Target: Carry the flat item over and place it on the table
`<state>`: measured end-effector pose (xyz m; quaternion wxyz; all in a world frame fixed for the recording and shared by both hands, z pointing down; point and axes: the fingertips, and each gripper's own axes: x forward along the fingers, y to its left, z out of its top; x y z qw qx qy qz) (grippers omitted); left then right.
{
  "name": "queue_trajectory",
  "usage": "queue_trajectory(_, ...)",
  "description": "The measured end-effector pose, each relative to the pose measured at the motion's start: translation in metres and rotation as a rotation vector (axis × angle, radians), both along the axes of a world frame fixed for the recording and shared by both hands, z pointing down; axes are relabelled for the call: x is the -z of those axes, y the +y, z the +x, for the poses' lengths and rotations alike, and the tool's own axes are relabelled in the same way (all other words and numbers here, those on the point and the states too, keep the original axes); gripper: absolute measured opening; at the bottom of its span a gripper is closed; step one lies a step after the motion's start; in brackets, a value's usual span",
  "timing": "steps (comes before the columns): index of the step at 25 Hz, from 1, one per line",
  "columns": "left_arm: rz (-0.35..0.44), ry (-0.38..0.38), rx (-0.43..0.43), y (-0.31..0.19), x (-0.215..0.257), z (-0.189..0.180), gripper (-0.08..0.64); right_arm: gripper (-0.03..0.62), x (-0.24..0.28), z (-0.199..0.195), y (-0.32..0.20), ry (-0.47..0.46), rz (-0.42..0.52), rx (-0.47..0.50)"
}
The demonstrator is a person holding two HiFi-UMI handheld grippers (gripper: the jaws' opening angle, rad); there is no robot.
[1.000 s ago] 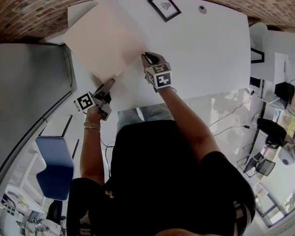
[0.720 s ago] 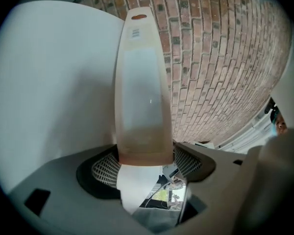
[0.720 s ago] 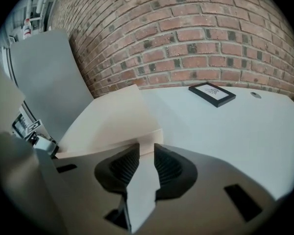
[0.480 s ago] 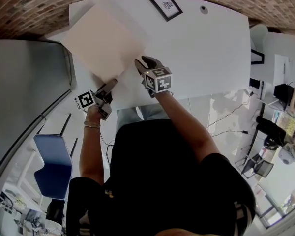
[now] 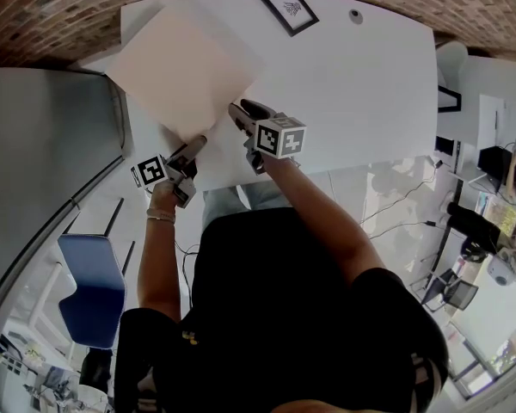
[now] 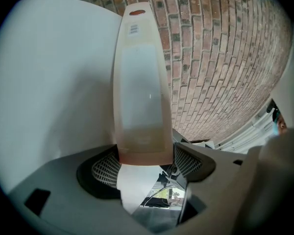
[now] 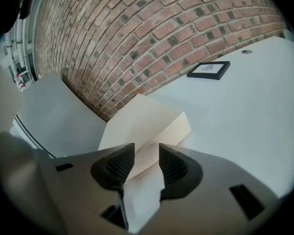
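The flat item is a cream square board point(image 5: 185, 67) lying tilted over the far left corner of the white table point(image 5: 353, 93). My left gripper point(image 5: 198, 142) is shut on the board's near corner; in the left gripper view the board point(image 6: 139, 82) runs away edge-on from between the pads. My right gripper point(image 5: 239, 110) sits just off the board's right corner. Its jaws have just been opening and stand apart with nothing between them. In the right gripper view the board point(image 7: 147, 121) lies ahead of the right gripper point(image 7: 147, 163).
A black picture frame point(image 5: 288, 10) point(image 7: 209, 69) and a small round fitting point(image 5: 354, 15) lie at the table's far side, against a brick wall point(image 5: 52, 15). A grey partition point(image 5: 43, 162) stands left of the table, with a blue chair point(image 5: 93, 291) below it.
The right gripper has let go of the board's right corner, opened its jaws, rolled and drawn slightly back. The left gripper still holds the board in about the same place.
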<state>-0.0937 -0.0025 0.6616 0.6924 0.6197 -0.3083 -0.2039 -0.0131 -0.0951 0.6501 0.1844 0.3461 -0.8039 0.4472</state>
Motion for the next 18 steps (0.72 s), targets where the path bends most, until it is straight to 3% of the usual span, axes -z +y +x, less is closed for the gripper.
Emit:
queue_trajectory(7,0.008,-0.057,-0.033,0.002,-0.007,-0.002,0.329,0.146,-0.004,-0.01,-0.009,-0.057,-0.058,-0.065)
queue_trajectory(14,0.002,-0.008,-0.176,0.022,-0.001,0.027,0.33,0.077,-0.004,-0.005,-0.036,-0.04,-0.039,-0.138)
queue_trajectory(18,0.021,0.029,-0.234,0.035,0.006,0.044,0.33,0.075,-0.004,-0.005,-0.05,-0.033,-0.024,-0.137)
